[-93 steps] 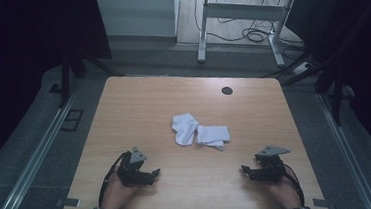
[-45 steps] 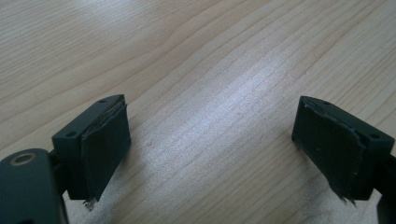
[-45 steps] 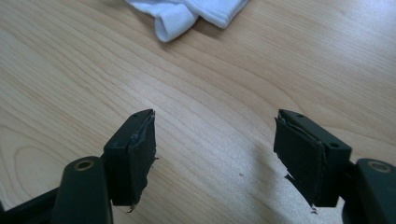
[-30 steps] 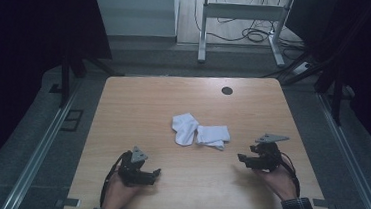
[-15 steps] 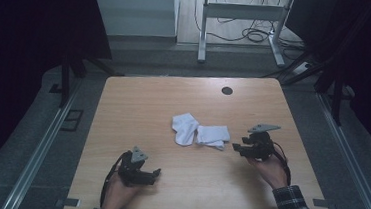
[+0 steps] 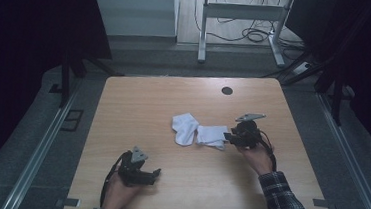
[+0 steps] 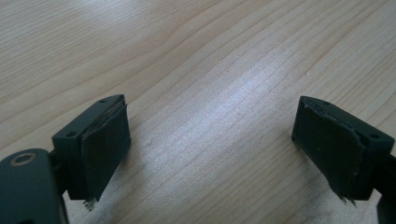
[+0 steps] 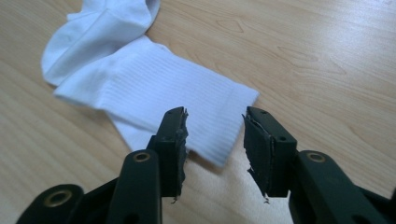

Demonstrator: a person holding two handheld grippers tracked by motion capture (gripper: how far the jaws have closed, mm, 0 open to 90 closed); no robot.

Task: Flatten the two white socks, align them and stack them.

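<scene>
Two white socks lie at the middle of the wooden table [image 6: 138,106]: a crumpled one [image 6: 185,128] on the left and a flatter ribbed one [image 6: 211,135] to its right. In the right gripper view the ribbed sock [image 8: 173,100] lies just ahead, its cuff edge reaching between the jaws. My right gripper [image 6: 228,137] [image 8: 215,137] is open at that sock's right end, jaws part-way apart with nothing pinched. My left gripper [image 6: 156,175] [image 7: 210,140] rests near the front left of the table, jaws wide open over bare wood.
A dark round hole [image 6: 227,90] sits near the table's far edge. Behind the table stand a white desk frame [image 6: 240,18] and cables on the floor. Metal rails [image 6: 45,138] run along both sides of the table.
My right gripper has moved left and forward from the table's right side up to the ribbed sock's end. The left gripper and both socks have stayed put.
</scene>
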